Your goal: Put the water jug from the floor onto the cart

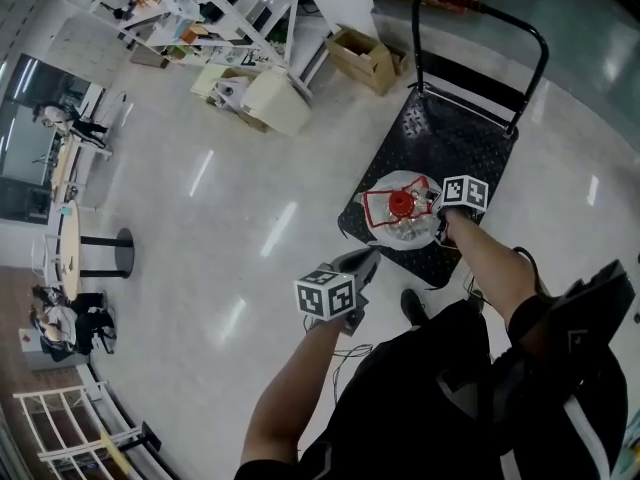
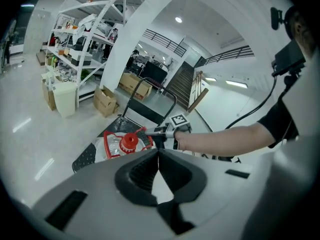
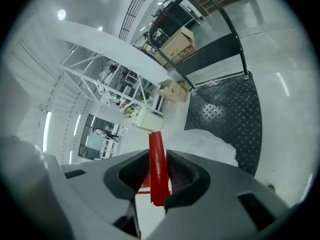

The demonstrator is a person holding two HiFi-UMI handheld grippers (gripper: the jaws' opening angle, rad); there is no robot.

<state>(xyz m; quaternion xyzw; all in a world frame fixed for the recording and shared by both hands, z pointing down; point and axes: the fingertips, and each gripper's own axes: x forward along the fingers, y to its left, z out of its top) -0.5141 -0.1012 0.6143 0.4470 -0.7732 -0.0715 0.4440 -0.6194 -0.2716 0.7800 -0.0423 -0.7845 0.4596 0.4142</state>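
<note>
Clear plastic water jug (image 1: 398, 228), red cap (image 1: 400, 203), red carry handle (image 3: 156, 169) | at near end of black checker-plate cart (image 1: 470, 138), contact with deck unclear | right gripper (image 1: 434, 204) clamped on handle | left gripper (image 1: 360, 262) closed, empty | likely heavy, sloshy, walls soft: handle is the hold

Storeroom hall — shelving racks (image 1: 215, 13), cartons (image 1: 365, 56)

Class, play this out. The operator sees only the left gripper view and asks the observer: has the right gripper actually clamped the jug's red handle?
Observer: Yes. In the right gripper view, the right gripper has its jaws pressed on the red handle.
Operator: And where is my left gripper?
Observer: Head view: the left gripper is over the floor by the cart's near corner, apart from the water jug.
</note>
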